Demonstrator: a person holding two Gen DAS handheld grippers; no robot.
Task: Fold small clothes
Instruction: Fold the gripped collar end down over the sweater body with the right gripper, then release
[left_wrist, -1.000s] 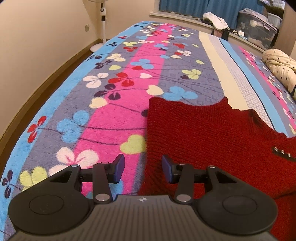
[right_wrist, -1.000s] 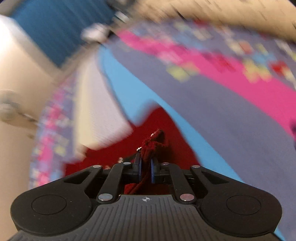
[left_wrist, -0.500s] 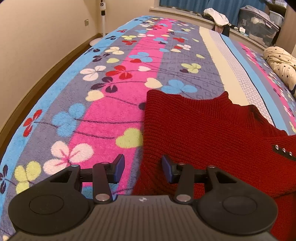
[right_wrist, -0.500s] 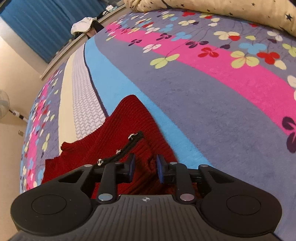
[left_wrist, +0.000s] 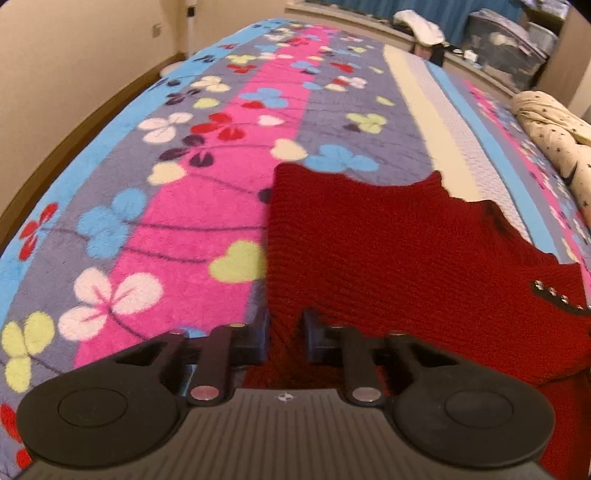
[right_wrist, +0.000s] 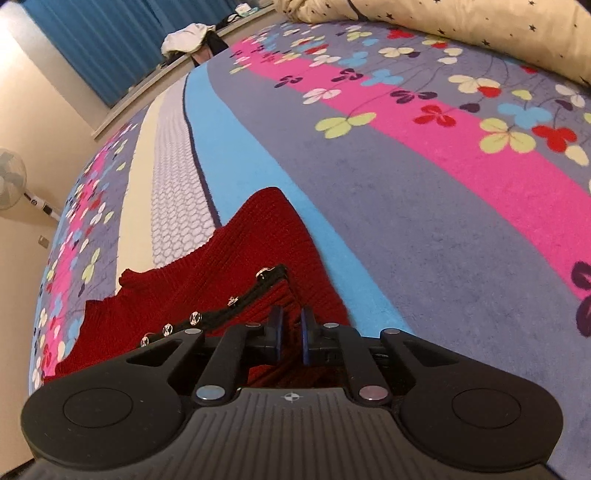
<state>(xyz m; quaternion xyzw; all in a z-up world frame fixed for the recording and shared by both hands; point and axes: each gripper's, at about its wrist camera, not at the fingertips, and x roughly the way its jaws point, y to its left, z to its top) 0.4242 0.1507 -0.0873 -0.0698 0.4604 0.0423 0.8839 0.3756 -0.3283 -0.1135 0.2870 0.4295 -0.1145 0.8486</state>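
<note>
Red knit sweater (left_wrist: 406, 251) spread flat on the bed's flowered fleece blanket (left_wrist: 207, 206), its black studded strap (right_wrist: 221, 314) near the right side. Left gripper (left_wrist: 284, 338) low at the sweater's left edge, jaws just drawn in and pinching the knit between them. Right gripper (right_wrist: 290, 338) at the opposite edge, jaws clenched on a fold of the red knit beside the strap. Star-print cream duvet (right_wrist: 461, 26) bunched at the blanket's far side. Standing fan (right_wrist: 11, 177) by the wall.
</note>
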